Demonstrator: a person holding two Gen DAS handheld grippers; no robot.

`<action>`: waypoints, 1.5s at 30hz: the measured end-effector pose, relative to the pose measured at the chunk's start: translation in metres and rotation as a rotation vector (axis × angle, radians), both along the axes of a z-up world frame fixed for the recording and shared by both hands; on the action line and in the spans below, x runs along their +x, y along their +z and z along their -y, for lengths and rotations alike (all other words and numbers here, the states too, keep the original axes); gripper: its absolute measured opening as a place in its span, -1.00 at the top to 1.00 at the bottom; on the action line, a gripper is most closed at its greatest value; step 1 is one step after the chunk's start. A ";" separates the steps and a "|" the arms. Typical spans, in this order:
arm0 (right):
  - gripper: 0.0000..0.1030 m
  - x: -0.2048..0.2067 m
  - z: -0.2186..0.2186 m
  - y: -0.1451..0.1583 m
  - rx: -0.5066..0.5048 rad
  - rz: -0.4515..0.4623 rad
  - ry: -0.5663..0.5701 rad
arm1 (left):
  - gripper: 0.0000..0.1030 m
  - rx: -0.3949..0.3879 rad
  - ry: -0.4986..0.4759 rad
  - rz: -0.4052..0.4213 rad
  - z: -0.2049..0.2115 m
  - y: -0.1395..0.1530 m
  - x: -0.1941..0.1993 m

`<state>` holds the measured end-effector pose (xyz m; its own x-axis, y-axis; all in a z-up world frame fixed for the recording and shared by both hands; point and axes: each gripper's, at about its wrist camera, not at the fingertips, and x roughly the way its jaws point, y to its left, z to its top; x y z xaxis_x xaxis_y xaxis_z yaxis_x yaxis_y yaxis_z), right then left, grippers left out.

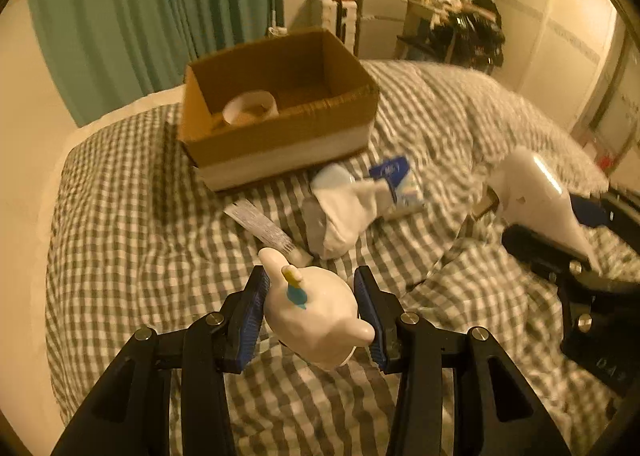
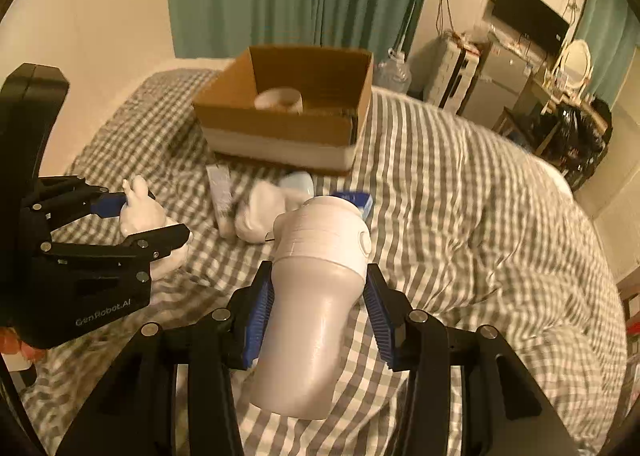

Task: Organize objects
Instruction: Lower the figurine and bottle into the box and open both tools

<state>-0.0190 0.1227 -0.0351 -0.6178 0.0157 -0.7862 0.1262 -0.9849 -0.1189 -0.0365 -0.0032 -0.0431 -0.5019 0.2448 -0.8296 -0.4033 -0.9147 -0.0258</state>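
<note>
My left gripper [image 1: 310, 308] is shut on a white rabbit figure [image 1: 310, 312] with a yellow and blue mark, held above the checked bed; it also shows in the right wrist view [image 2: 140, 212]. My right gripper [image 2: 318, 308] is shut on a white bottle [image 2: 316, 296] with a ribbed cap, which appears at the right of the left wrist view [image 1: 536, 196]. An open cardboard box [image 1: 276, 144] sits farther up the bed with a white tape roll [image 1: 250, 106] inside. The box also shows in the right wrist view [image 2: 280, 124].
In front of the box lie a white sock [image 1: 344, 216], a pale blue item [image 1: 332, 176], a blue and white packet [image 1: 396, 176] and a flat tube [image 1: 260, 224]. Green curtains [image 1: 140, 8] hang behind. Furniture and clutter [image 2: 520, 96] stand past the bed's far right.
</note>
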 end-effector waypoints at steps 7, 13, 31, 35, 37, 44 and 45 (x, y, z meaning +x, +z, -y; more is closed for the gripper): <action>0.14 0.004 0.032 0.057 0.028 -0.060 0.047 | 0.13 0.053 0.033 -0.057 0.028 0.058 -0.014; 0.14 -0.017 0.051 0.095 -0.002 -0.095 0.092 | 0.13 0.031 0.054 -0.155 0.047 0.100 -0.031; 0.14 -0.188 0.049 0.108 -0.015 -0.085 0.154 | 0.13 0.010 0.080 -0.228 0.039 0.112 -0.176; 0.14 -0.237 0.042 0.091 -0.035 -0.082 0.141 | 0.13 0.002 0.071 -0.224 0.021 0.092 -0.215; 0.14 -0.256 0.039 0.076 -0.029 -0.065 0.128 | 0.13 0.006 0.076 -0.208 0.015 0.077 -0.233; 0.14 -0.290 0.025 0.000 -0.100 -0.010 0.088 | 0.13 0.053 0.092 -0.151 0.005 0.024 -0.267; 0.14 -0.293 0.027 -0.008 -0.101 0.000 0.088 | 0.13 0.063 0.087 -0.142 0.004 0.017 -0.268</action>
<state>-0.3122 0.0957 -0.0428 -0.6131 -0.1175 -0.7812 0.2124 -0.9770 -0.0197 -0.3050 -0.0072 -0.0262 -0.6346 0.2444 -0.7332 -0.3267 -0.9446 -0.0321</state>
